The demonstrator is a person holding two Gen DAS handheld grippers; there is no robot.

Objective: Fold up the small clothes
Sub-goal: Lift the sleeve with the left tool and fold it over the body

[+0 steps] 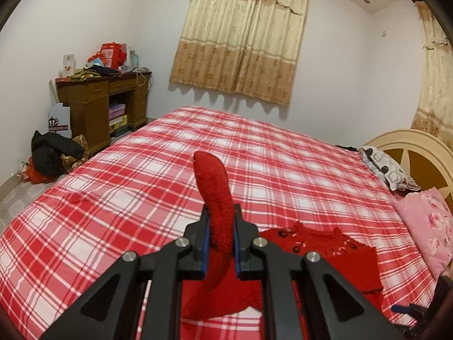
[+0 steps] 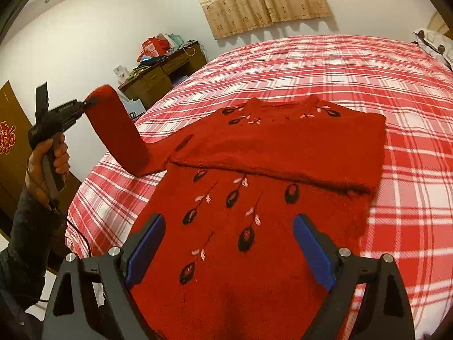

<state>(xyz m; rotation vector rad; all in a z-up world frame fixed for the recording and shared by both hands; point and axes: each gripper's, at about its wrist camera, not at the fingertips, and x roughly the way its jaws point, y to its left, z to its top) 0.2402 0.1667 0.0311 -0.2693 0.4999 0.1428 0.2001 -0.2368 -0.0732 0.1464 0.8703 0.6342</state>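
We have a small red sweater (image 2: pixel 254 212) lying flat on the bed (image 2: pixel 368 70), whose cover is a red and white check. The sweater carries dark embroidered buds with pink leaves down its front, and its upper part is already folded across the body as a band running from 9 o'clock to 3 o'clock in the right wrist view.

Our left gripper (image 1: pixel 221 236) has its fingers clamped on the sweater's sleeve (image 1: pixel 215 192), which rises between them and curls toward 12 o'clock in the left wrist view. From the right wrist view the same sleeve (image 2: pixel 119 130) lifts off the bed toward 10 o'clock, where our left hand (image 2: pixel 48 167) holds the left gripper (image 2: pixel 89 102) by its handle.

Our right gripper (image 2: pixel 229 252) hangs over the sweater's lower body with its blue-padded fingers (image 2: pixel 311 252) wide apart and holding nothing.

At 10 o'clock in the left wrist view a wooden counter (image 1: pixel 104 102) stands by the wall with boxes piled on it. A beige curtain (image 1: pixel 243 36) hangs at 12 o'clock, and a pink pillow (image 1: pixel 427 226) lies at 3 o'clock by the headboard.
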